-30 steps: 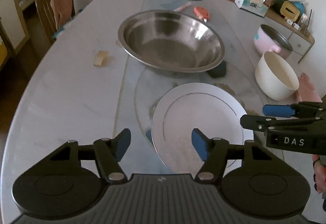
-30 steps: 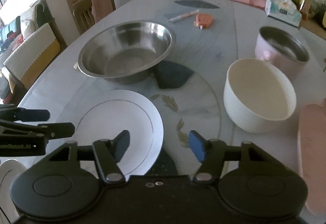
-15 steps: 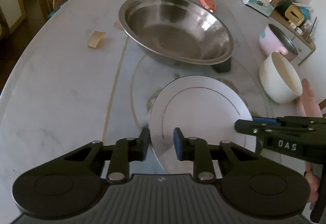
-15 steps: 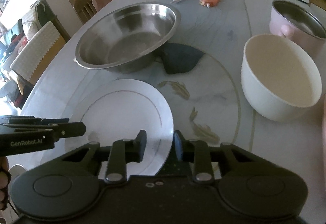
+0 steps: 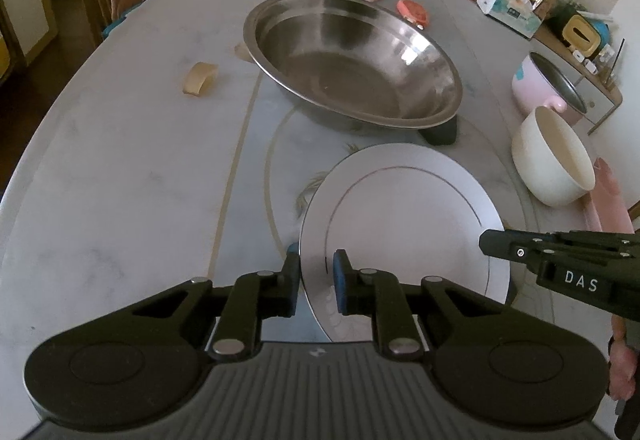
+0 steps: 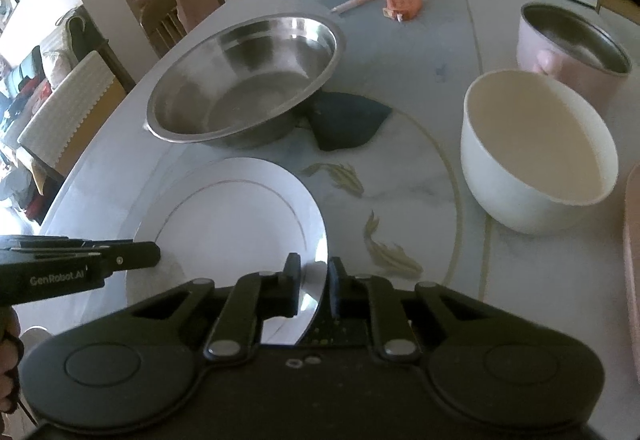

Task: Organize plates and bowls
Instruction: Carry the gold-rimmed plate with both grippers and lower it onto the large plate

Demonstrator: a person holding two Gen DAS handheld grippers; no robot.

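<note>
Both sets of jaws have just been closing since the earlier frames, when they stood wide above the white plate [image 5: 404, 224]; now our left gripper [image 5: 316, 280] pinches the plate's near-left rim between its blue pads and our right gripper [image 6: 312, 284] pinches the near-right rim, so each is clamped on the plate's edge. The plate lies on the marble table [image 5: 120, 160], just in front of the steel bowl [image 5: 352, 60], with the cream bowl [image 6: 536, 152] off to its right and the pink pot [image 6: 572, 44] beyond that. We judge the step in hand to be lifting the plate with two grips, and doing it well means raising both hands together and at the same pace, so the plate stays flat and neither rim twists out of its pads. Glazed rims are slick and the hold is only at the lip, so we should check the pads sit squarely before taking the weight. We would keep the lift slow and clear the steel bowl's rim before carrying anything toward it. Where the plate belongs we cannot tell from here.
</note>
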